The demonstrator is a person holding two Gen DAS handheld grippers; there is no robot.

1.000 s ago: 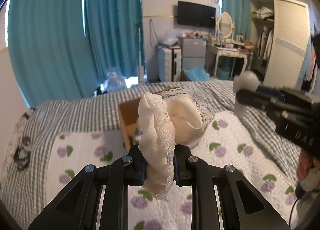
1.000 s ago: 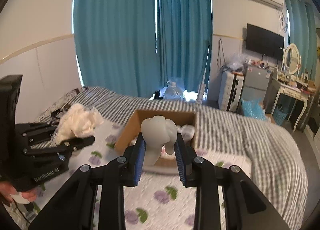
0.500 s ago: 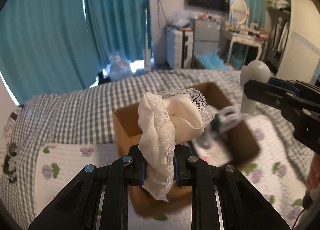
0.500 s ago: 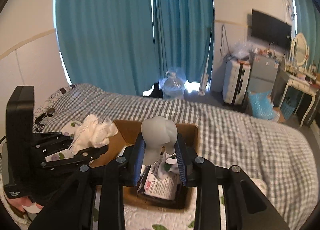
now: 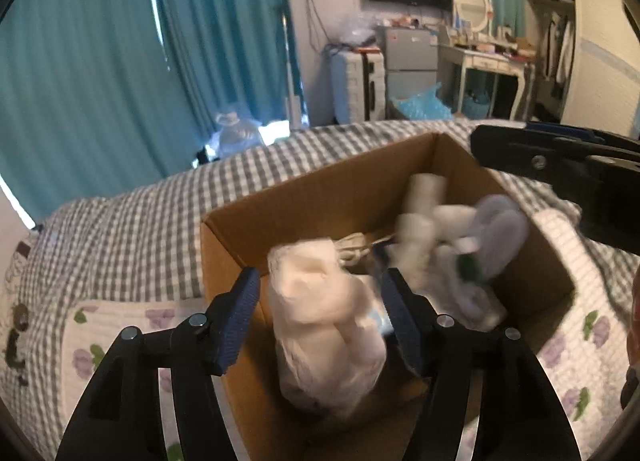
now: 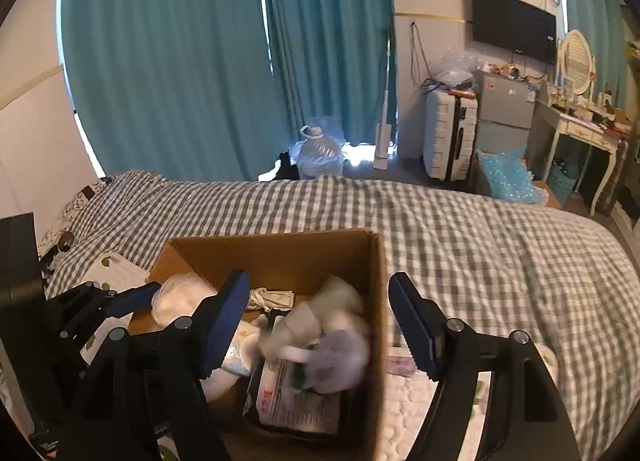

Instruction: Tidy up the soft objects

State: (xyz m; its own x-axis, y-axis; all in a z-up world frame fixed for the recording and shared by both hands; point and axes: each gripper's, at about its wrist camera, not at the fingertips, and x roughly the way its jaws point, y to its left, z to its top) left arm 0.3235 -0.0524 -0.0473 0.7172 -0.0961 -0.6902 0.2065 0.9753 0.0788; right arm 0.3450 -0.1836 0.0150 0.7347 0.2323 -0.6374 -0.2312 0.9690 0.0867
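A brown cardboard box (image 5: pixel 320 189) (image 6: pixel 276 249) stands on the bed. My left gripper (image 5: pixel 320 313) is open above its near left corner. The cream lace cloth (image 5: pixel 324 325) lies blurred between the fingers, free of the pads, inside the box; it also shows in the right wrist view (image 6: pixel 176 297). My right gripper (image 6: pixel 318 321) is open above the box. The pale grey soft item (image 6: pixel 336 353) lies blurred below it on other white soft things and a printed packet (image 6: pixel 296 401). In the left wrist view the grey item (image 5: pixel 496 233) sits at the box's right side.
The bed has a grey checked cover (image 6: pixel 460 229) and a white floral quilt (image 5: pixel 116 325). Teal curtains (image 6: pixel 200 61), a water jug (image 6: pixel 320 153), a suitcase (image 6: pixel 450 137) and a dressing table (image 6: pixel 580 129) stand beyond the bed.
Both grippers moved down over the box and opened. The cream cloth and the grey item left the jaws and dropped into the box.
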